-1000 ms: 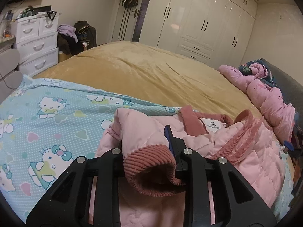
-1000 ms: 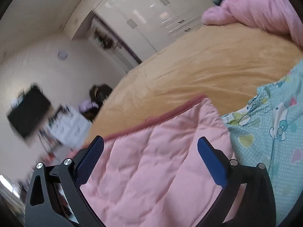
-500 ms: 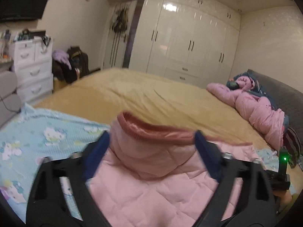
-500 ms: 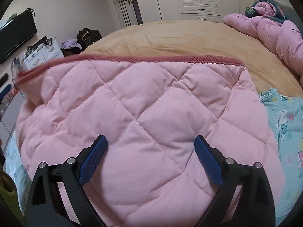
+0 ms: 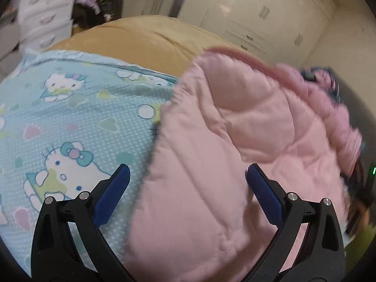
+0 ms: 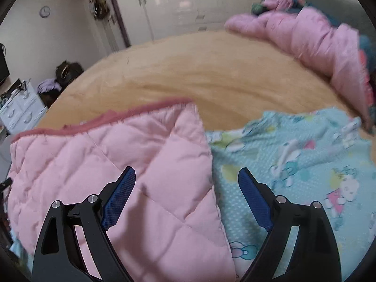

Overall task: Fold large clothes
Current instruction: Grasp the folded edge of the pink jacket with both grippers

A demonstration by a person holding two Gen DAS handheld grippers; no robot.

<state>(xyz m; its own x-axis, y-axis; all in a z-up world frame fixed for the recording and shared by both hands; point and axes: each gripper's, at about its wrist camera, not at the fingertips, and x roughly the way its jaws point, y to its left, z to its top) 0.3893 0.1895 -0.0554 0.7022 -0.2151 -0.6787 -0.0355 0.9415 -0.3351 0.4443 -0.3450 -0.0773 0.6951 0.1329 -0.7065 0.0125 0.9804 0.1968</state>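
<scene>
A pink quilted jacket (image 5: 235, 159) with a darker ribbed hem lies folded on a light blue cartoon-cat sheet (image 5: 70, 117) on the bed. My left gripper (image 5: 188, 178) is open and empty above the jacket's left edge. In the right wrist view the jacket (image 6: 117, 164) lies flat at the left, its ribbed hem along the far edge. My right gripper (image 6: 186, 183) is open and empty above the jacket's right edge, where it meets the sheet (image 6: 293, 164).
A tan bedspread (image 6: 199, 75) covers the bed beyond the sheet. A pink puffy quilt (image 6: 317, 37) is piled at the far right. White wardrobes (image 6: 188, 0), a white drawer unit (image 6: 21, 112) and a clothes pile (image 6: 63, 75) stand around.
The left gripper let go of the ribbed cuff one second ago and opened. Both grippers have drawn back and tilted down; the jacket now lies folded flat on the sheet.
</scene>
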